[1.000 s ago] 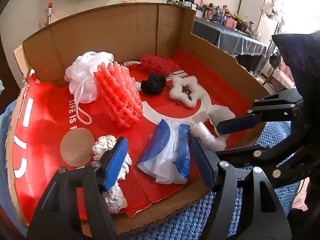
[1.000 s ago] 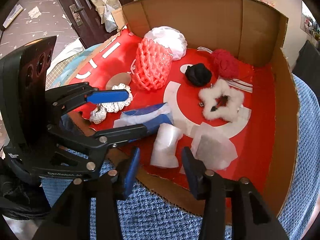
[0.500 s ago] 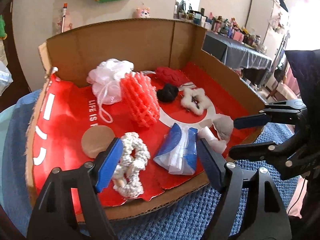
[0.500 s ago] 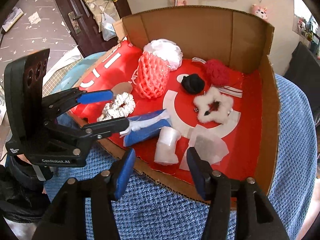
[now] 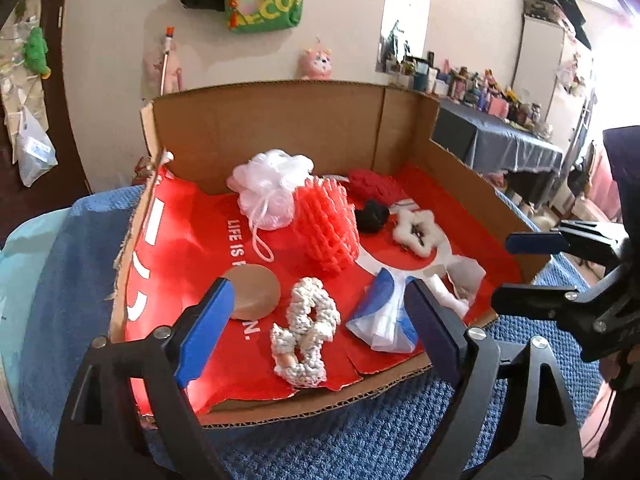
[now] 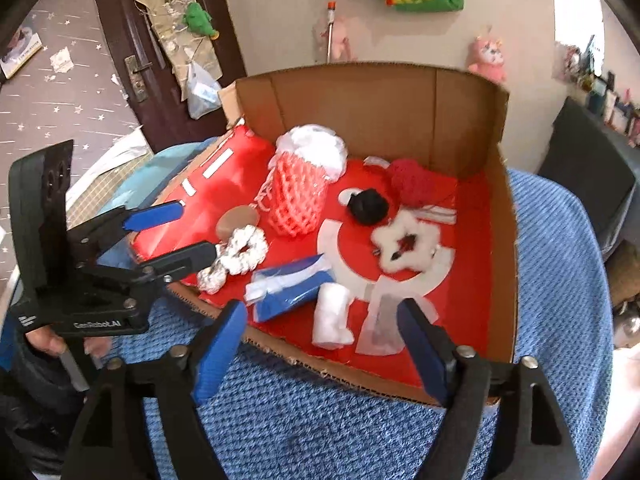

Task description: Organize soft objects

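An open cardboard box [image 5: 280, 136] [image 6: 502, 264] with a red liner holds soft things: a white mesh pouf [image 5: 268, 188] [image 6: 316, 146], an orange-red foam net [image 5: 326, 228] [image 6: 298, 196], a white crochet scrunchie [image 5: 306, 330] [image 6: 240, 254], a blue-and-white folded pack [image 5: 384, 312] [image 6: 290, 290], a white foam roll [image 6: 332, 316], a fluffy white ring [image 5: 416, 228] [image 6: 406, 246], a black ball [image 5: 372, 216] [image 6: 368, 206] and a red knit piece [image 5: 372, 186] [image 6: 416, 180]. My left gripper [image 5: 314, 332] [image 6: 180, 230] is open and empty at the box's front edge. My right gripper [image 6: 320, 354] [image 5: 520, 270] is open and empty, just outside the front edge.
A tan round pad [image 5: 252, 292] [image 6: 236, 220] lies front left in the box, a translucent sheet [image 6: 384, 320] front right. The box sits on a blue knit cloth [image 5: 360, 436] [image 6: 320, 420]. A door [image 6: 160, 40] and a cluttered table [image 5: 500, 140] stand behind.
Both grippers have drawn back and up from the box, staying open and empty. The scrunchie, once partly behind the left finger, now shows whole.
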